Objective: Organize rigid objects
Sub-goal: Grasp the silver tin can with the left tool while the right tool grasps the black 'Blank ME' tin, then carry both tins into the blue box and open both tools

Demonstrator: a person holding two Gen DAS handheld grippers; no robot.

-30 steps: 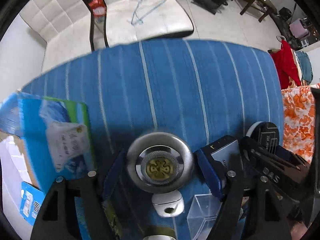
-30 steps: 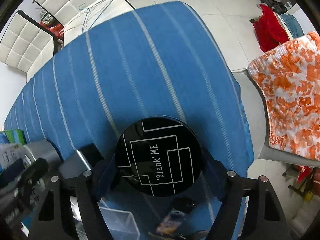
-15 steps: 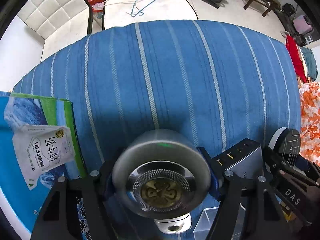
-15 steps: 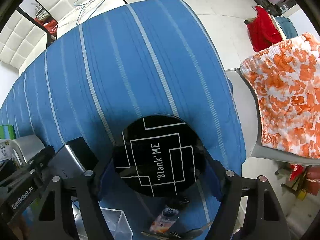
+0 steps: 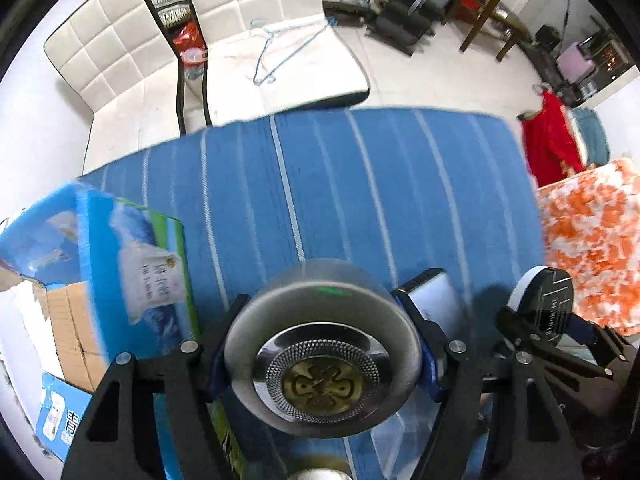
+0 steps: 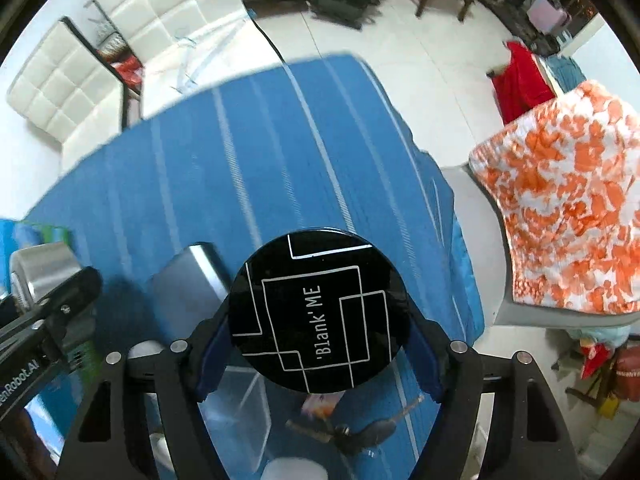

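From the left wrist we see our left gripper (image 5: 322, 350) clamped on a round silver tin (image 5: 322, 347) with a knurled ring and brass emblem, held above the blue striped cloth (image 5: 360, 192). Only this view shows the open milk carton box (image 5: 120, 264) at the left. From the right wrist, our right gripper (image 6: 320, 316) grips a black disc (image 6: 319, 311) lettered 'Blank' ME; keys (image 6: 360, 434) lie beneath it, and a grey power bank (image 6: 188, 284) rests beside it on the cloth.
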